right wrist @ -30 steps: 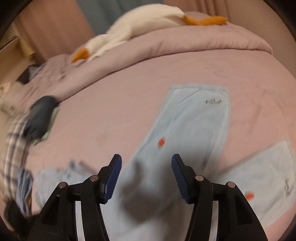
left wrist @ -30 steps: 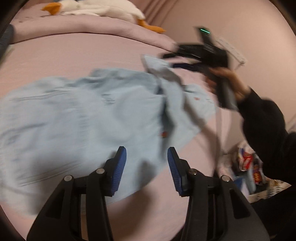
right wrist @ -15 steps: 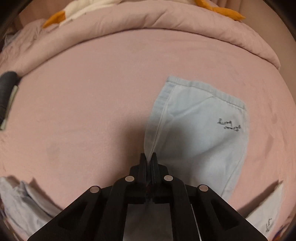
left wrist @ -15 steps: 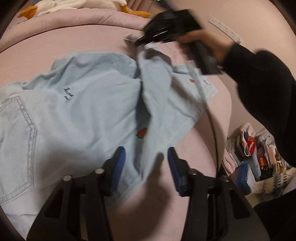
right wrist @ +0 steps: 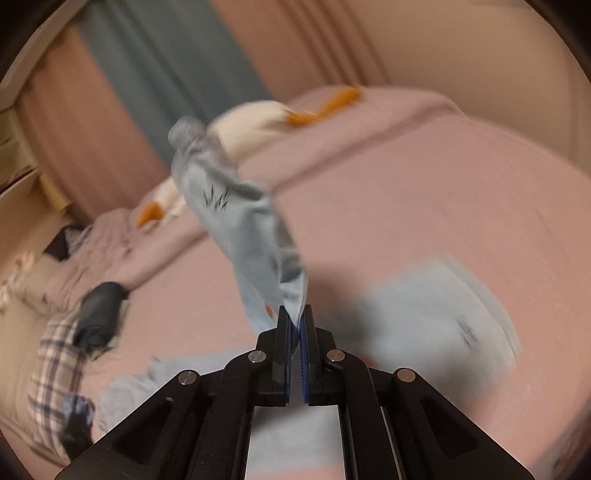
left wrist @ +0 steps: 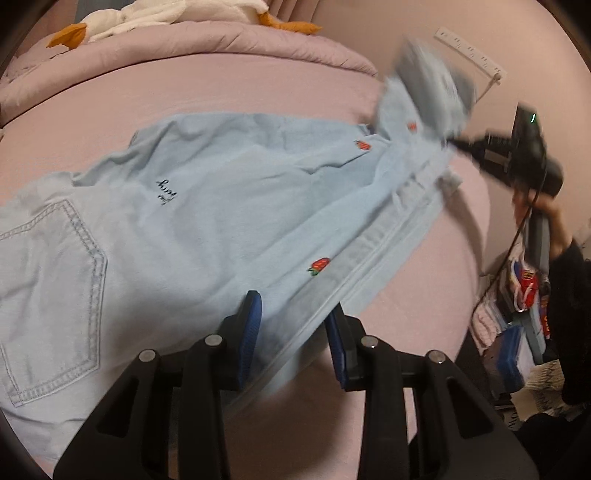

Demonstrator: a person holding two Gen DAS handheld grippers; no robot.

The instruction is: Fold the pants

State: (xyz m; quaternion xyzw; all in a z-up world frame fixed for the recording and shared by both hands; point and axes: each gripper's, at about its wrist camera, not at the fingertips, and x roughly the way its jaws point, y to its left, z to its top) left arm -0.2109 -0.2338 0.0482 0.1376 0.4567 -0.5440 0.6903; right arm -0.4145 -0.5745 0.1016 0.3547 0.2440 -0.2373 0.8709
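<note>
Light blue pants (left wrist: 221,221) with small red strawberries lie spread on the pink bed (left wrist: 424,295), a back pocket at the left. My left gripper (left wrist: 293,328) is low over the near side seam; its jaws are closing with the cloth's edge between them, and the pads do not press on it. At the far right a hand holds my right gripper (left wrist: 452,142), shut on the end of one leg and holding it above the bed. In the right wrist view the right gripper (right wrist: 296,317) pinches that leg (right wrist: 240,221), which flaps up, blurred. The other leg (right wrist: 443,314) lies flat.
A white goose plush (left wrist: 166,14) lies on a rolled pink duvet (left wrist: 221,40) at the head of the bed. A power strip (left wrist: 469,48) is on the wall. Bags and clutter (left wrist: 524,295) fill the floor past the bed's right edge. Plaid cloth (right wrist: 55,369) and a dark roll (right wrist: 99,314) sit at the left.
My right gripper shut on the leg's end and swung it up and off to the right, stretching the leg out. My left gripper came down to the pants' near edge and its jaws narrowed.
</note>
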